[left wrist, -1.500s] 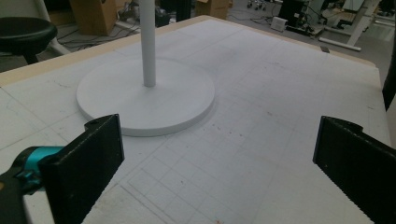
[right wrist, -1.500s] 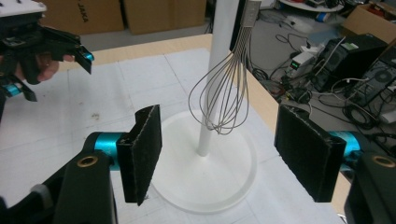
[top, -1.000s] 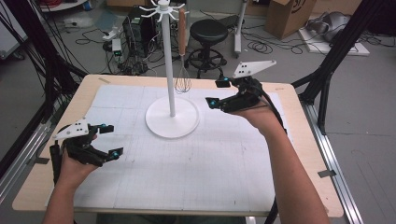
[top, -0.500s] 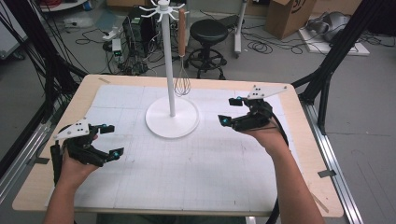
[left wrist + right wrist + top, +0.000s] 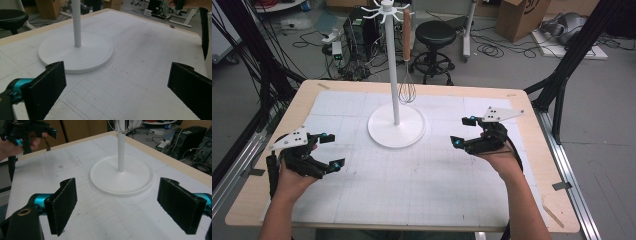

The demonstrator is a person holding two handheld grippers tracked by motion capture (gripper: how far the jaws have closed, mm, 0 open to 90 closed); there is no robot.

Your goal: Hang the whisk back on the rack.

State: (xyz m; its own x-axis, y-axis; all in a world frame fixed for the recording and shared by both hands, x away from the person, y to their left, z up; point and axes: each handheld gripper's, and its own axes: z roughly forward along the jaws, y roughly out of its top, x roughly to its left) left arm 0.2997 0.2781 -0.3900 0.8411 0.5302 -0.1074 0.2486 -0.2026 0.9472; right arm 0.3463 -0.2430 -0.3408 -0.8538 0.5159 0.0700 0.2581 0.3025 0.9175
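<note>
Left gripper (image 5: 331,151) and right gripper (image 5: 463,132) hover over the desk (image 5: 532,165), jaws released, empty. Metal wire whisk (image 5: 406,90) hangs on the white hook stand (image 5: 396,131).

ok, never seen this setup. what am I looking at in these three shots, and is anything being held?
No robot here: a person holds a two-jaw tool in each hand. The high view looks down on the table from the person's side; the left hand-held gripper and right hand-held gripper both have jaws apart and hold nothing. The other two pictures come from cameras riding on each tool, looking out between its black jaws. On the gridded mat stands a white hook stand, its round base seen from both gripper views. A whisk with a wooden handle hangs from one of the stand's top hooks.
</note>
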